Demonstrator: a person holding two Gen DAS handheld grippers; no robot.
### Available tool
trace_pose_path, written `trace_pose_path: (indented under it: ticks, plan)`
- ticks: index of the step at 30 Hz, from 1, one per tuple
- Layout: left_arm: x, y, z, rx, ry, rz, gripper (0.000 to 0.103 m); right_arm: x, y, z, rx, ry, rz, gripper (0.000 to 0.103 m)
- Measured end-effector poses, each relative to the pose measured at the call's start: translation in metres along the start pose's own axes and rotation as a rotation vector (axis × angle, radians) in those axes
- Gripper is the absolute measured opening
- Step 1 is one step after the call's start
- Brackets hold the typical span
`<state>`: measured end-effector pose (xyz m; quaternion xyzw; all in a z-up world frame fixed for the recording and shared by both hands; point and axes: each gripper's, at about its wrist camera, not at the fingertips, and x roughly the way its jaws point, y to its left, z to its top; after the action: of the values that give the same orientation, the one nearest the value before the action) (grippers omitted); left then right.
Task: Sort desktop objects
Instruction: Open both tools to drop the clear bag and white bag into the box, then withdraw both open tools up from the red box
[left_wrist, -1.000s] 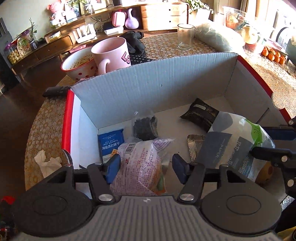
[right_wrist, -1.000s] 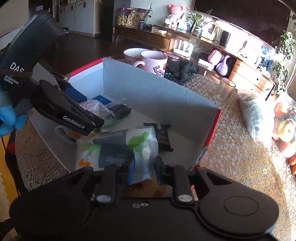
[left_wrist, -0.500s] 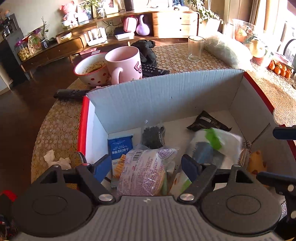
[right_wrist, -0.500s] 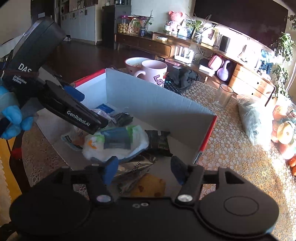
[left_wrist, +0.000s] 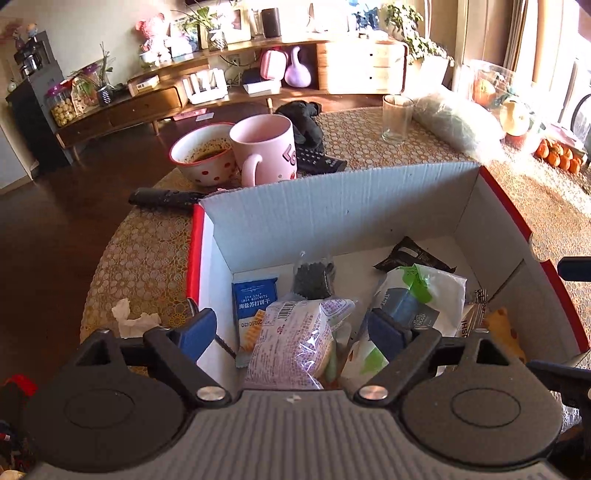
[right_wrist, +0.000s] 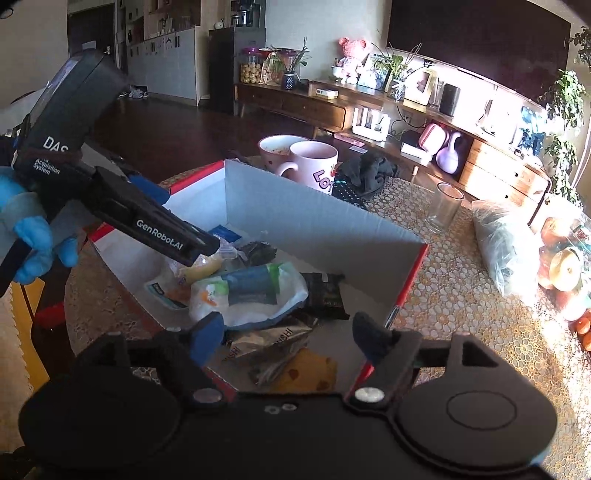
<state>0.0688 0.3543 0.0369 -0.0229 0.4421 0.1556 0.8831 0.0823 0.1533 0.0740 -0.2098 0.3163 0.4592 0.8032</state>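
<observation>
An open cardboard box (left_wrist: 332, 210) with red outer sides holds several packets. In the left wrist view my left gripper (left_wrist: 291, 332) hovers over a purple bread packet (left_wrist: 291, 343). Its jaws are opening and the pads stand clear of the packet. A white-and-green tissue pack (left_wrist: 417, 295), a blue biscuit pack (left_wrist: 253, 299) and two dark packets lie around it. My right gripper (right_wrist: 288, 336) is above the box's (right_wrist: 314, 221) near corner, jaws opening, empty. A silver snack packet (right_wrist: 269, 343) and the tissue pack (right_wrist: 251, 291) lie below it. A blue-gloved hand holds the left gripper (right_wrist: 201, 245).
Behind the box stand a pink mug (left_wrist: 264, 147), a dotted bowl (left_wrist: 203, 155), a black remote (left_wrist: 162, 197), a black cloth and a drinking glass (left_wrist: 396, 118). A bag of greens (left_wrist: 454, 122) and fruit lie at the right. A crumpled tissue (left_wrist: 129, 319) sits left of the box.
Both grippers opened wide and rose a little. The right one let go of the white-and-green tissue pack, which now lies in the box. The left pads drew away from the purple packet.
</observation>
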Motion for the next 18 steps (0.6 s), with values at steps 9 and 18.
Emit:
trace_pose_path:
  ticks: [9,18]
  plan:
    - [-0.024,0.002,-0.006,-0.033,-0.038,0.001,0.100,-0.019,0.002,-0.002,0.008,-0.030,0.024,0.080]
    - [-0.054,-0.005,-0.017,-0.048,-0.097,-0.003,0.102,-0.039,0.007,-0.008,0.024,-0.063,0.018,0.090]
